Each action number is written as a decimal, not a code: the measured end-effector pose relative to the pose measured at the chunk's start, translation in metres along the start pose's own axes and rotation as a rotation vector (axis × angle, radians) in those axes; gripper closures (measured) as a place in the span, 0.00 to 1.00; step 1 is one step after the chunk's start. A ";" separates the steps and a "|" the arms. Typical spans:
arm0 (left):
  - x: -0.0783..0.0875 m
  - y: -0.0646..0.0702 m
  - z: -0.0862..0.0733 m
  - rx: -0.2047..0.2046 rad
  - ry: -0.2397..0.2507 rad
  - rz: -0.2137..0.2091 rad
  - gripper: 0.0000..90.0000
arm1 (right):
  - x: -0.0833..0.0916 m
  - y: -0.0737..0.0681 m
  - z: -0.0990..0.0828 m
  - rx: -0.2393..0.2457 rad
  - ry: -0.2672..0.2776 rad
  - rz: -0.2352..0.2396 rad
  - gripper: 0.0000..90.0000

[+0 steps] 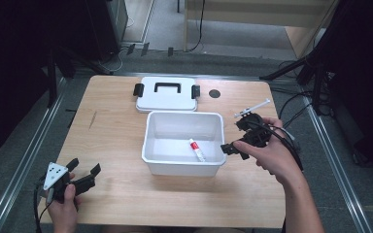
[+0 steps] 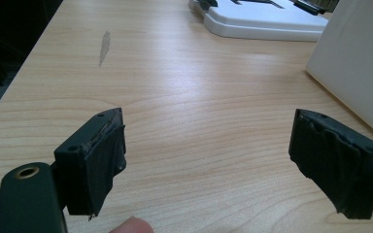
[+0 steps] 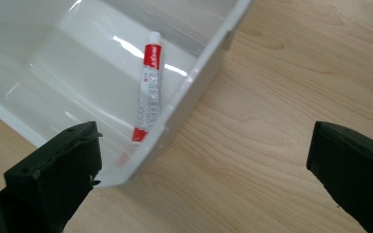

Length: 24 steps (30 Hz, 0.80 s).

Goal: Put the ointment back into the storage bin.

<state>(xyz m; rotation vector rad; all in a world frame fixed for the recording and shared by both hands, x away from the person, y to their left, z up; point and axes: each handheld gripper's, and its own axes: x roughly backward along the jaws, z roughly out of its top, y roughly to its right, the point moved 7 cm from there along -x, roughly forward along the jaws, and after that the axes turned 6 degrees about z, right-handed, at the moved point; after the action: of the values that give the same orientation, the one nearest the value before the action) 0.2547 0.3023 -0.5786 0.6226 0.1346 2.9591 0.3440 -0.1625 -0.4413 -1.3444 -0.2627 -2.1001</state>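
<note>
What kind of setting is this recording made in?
Probably a lab or recording studio rather than a home: a bare wooden table ringed by dark tripod legs, cables trailing across the grey floor, and metal rails alongside.

Light wooden table (image 1: 111,145), grey carpeted floor (image 1: 24,145), metal rails alongside; black tripod legs (image 1: 291,68), pale wooden furniture (image 1: 252,12) behind

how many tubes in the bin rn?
1. A red and white tube lies flat on the floor of the white bin, near its right wall. Nothing seems hidden.
</note>
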 end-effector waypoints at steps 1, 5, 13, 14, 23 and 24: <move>0.000 0.000 0.000 0.001 0.000 0.001 0.16 | 0.001 0.004 -0.004 -0.006 0.011 0.000 0.00; 0.000 0.000 0.000 -0.004 -0.005 0.000 0.16 | 0.001 0.018 -0.021 -0.038 0.045 -0.005 0.00; 0.001 0.000 0.000 0.002 -0.003 -0.002 0.16 | -0.002 0.043 -0.055 -0.077 0.159 -0.017 0.00; 0.001 0.000 0.000 0.001 -0.004 -0.002 0.16 | -0.005 0.047 -0.060 -0.081 0.175 -0.025 0.00; 0.001 0.000 0.000 0.000 -0.003 -0.001 0.16 | -0.019 0.077 -0.110 -0.114 0.343 -0.068 0.00; 0.001 0.000 0.000 0.000 -0.003 0.001 0.16 | -0.020 0.083 -0.122 -0.120 0.375 -0.077 0.00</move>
<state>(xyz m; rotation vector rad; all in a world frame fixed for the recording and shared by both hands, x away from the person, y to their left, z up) 0.2539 0.3023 -0.5787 0.6272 0.1346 2.9588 0.3079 -0.2780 -0.5282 -0.9895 -0.0317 -2.4138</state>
